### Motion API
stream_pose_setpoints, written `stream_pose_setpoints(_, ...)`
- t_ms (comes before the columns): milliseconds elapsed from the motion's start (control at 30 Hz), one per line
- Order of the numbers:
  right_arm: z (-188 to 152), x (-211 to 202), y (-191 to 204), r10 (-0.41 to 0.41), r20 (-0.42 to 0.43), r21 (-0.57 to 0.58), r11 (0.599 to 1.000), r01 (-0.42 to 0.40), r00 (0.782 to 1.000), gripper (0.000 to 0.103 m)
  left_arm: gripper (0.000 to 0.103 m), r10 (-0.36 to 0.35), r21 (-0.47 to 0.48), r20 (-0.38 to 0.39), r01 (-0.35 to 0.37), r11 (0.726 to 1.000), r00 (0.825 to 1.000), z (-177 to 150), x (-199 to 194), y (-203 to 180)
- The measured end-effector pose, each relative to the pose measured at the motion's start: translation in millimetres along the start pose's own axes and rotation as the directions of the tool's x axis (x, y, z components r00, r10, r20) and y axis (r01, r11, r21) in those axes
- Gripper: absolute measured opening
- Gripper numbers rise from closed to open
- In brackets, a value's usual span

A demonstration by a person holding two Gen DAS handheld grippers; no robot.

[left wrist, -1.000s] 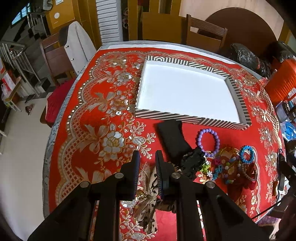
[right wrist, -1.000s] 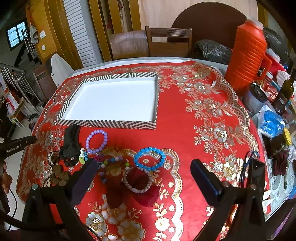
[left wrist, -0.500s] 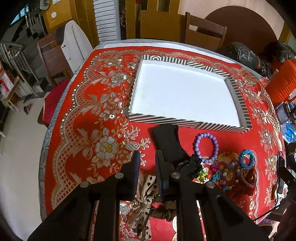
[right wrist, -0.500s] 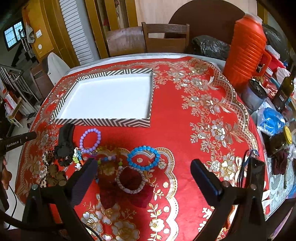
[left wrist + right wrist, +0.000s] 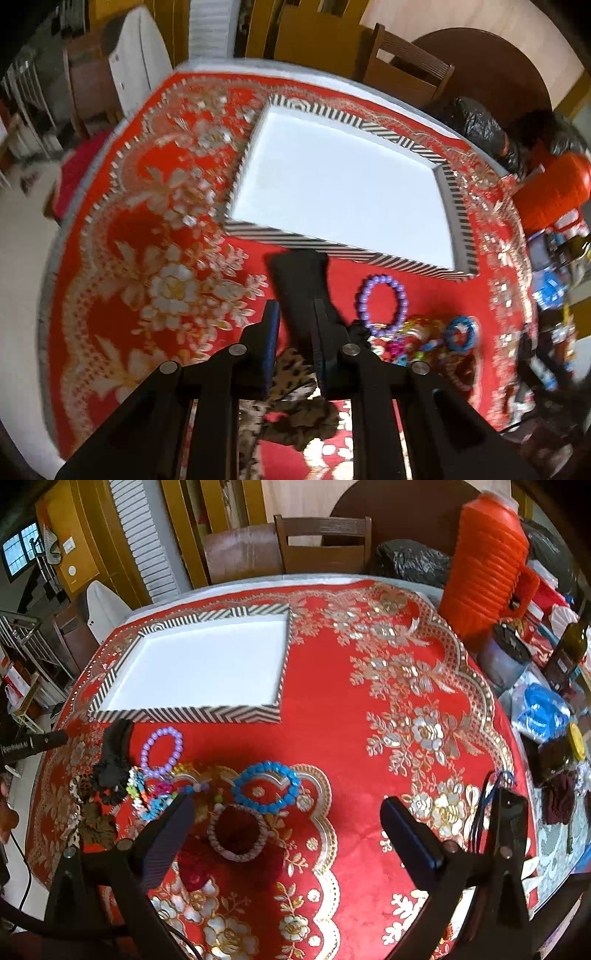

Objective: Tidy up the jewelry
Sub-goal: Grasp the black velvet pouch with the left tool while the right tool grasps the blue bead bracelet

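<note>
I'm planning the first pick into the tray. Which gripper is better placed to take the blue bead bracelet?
Right. The right gripper has its jaws wide open with the blue bracelet lying just ahead between them. The left gripper is nearly closed over the black hair tie.

Two wrist fisheyes, steeply down over the red tablecloth (image 5: 332,709), sharing the striped tray (image 5: 332,251).

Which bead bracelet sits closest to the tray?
The purple bracelet. It lies just below the striped tray rim, beside the black fabric piece; the blue bracelet and pale pink bracelet lie farther from the tray.
</note>
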State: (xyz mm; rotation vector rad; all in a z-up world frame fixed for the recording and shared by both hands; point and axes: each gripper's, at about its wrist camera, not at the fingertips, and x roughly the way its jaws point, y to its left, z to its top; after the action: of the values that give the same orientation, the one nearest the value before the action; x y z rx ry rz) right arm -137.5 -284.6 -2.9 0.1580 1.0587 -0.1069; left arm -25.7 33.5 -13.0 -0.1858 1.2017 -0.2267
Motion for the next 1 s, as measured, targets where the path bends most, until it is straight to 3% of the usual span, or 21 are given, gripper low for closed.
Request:
stream_pose_setpoints(200, -9.0, 18.9, -13.2, 0.002, -0.042, 0.022, 1.0, -0.001, 0.999, 0.101, 0.004, -0.045, -0.049, -0.039, 0.043, 0.998, 0.998, 7.8, 21.5, -4.4)
stream_pose_setpoints(400, -6.5, 34.6, -21.5, 0.013, -0.073, 0.013, 1.0, -0.012, 0.997, 0.093, 0.004, -0.053, -0.059, -0.07, 0.049, 0.997, 0.996, 17.0, 44.0, -14.4)
stream_pose_setpoints(600, 1.7, 51.6, -29.5, 0.069, -0.093, 0.042, 0.997, -0.065, 0.993, 0.075, 0.005, -0.037, -0.078, -0.101, 0.029, 0.996, 0.994, 22.6, 63.2, -16.4)
stream_pose_setpoints(833, 12.6, 83.6, -12.3, 0.056, -0.13, -0.045, 0.997, -0.063, 0.99, 0.067, 0.008, 0.047, -0.045, -0.139, -0.053, 0.998, 0.989, 19.9, 81.9, -27.8)
stream_pose_setpoints(933, 14.2, 93.7, -10.1, 0.066, -0.151, -0.055, 0.996, -0.075, 0.986, 0.057, 0.008, 0.084, -0.019, -0.145, -0.088, 0.996, 0.986, 19.6, 86.2, -32.9)
stream_pose_setpoints(1000, 13.3, 99.0, -9.3, 0.069, -0.159, -0.06, 0.995, -0.08, 0.985, 0.045, 0.008, 0.102, 0.015, -0.139, -0.101, 0.995, 0.985, 19.2, 87.4, -37.6)
